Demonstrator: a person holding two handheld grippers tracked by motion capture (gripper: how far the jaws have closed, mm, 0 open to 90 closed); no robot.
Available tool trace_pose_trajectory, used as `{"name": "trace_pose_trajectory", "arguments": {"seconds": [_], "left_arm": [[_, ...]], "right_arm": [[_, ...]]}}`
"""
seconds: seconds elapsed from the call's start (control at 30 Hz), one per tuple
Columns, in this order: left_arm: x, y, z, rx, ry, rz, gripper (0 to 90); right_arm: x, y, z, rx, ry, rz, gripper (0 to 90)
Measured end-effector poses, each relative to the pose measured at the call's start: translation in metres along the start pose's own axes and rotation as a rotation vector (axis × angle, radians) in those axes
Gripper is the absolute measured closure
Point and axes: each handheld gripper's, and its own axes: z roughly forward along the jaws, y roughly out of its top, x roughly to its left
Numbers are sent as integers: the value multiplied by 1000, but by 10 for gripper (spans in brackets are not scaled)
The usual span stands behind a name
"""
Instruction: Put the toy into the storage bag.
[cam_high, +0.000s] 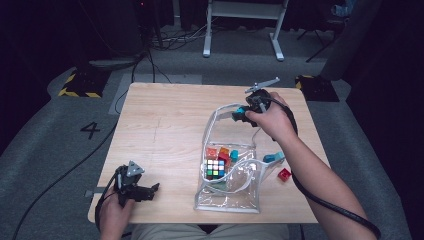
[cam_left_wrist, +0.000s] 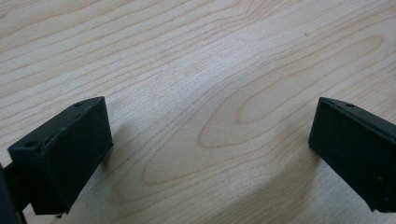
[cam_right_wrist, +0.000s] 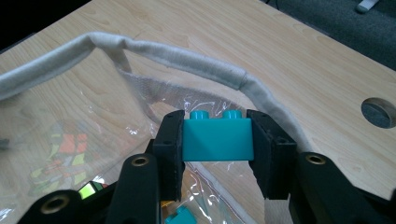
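My right gripper (cam_right_wrist: 217, 140) is shut on a teal brick (cam_right_wrist: 218, 139), studs up, held over the open mouth of a clear plastic bag (cam_right_wrist: 116, 112) with a white padded handle (cam_right_wrist: 187, 58). From above, the right gripper (cam_high: 242, 113) and the teal brick (cam_high: 241, 111) hover at the bag's far rim. The bag (cam_high: 227, 197) holds a colour cube (cam_high: 215, 168) and several red, orange and teal bricks. My left gripper (cam_high: 152, 191) rests at the table's near left corner; its jaws stand wide apart over bare wood, and the left gripper (cam_left_wrist: 210, 140) holds nothing.
A teal brick (cam_high: 270, 158) and a red brick (cam_high: 284, 174) lie on the wooden table (cam_high: 165, 115) just right of the bag. A round cable hole (cam_right_wrist: 379, 112) sits in the tabletop. Beyond the table are cables and a white desk frame (cam_high: 245, 25).
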Motion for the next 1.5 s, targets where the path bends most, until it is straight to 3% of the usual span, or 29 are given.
{"name": "trace_pose_trajectory", "arguments": {"seconds": [0.2,0.33,0.67,0.7,0.97,1.2,1.5], "left_arm": [[0,0,0,0,0,0,0],[0,0,0,0,0,0,0],[0,0,0,0,0,0,0],[0,0,0,-1,0,-1,0],[0,0,0,-1,0,-1,0],[0,0,0,0,0,1,0],[0,0,0,0,-1,0,0]], "right_arm": [[3,-5,11,30,-4,-6,590],[6,-6,14,48,-38,-44,590],[15,-13,32,104,-20,-39,590],[14,-14,33,116,-26,-56,590],[19,-21,48,186,-7,-57,589],[20,-27,54,256,-4,-70,588],[22,-31,59,297,-9,-83,588]]}}
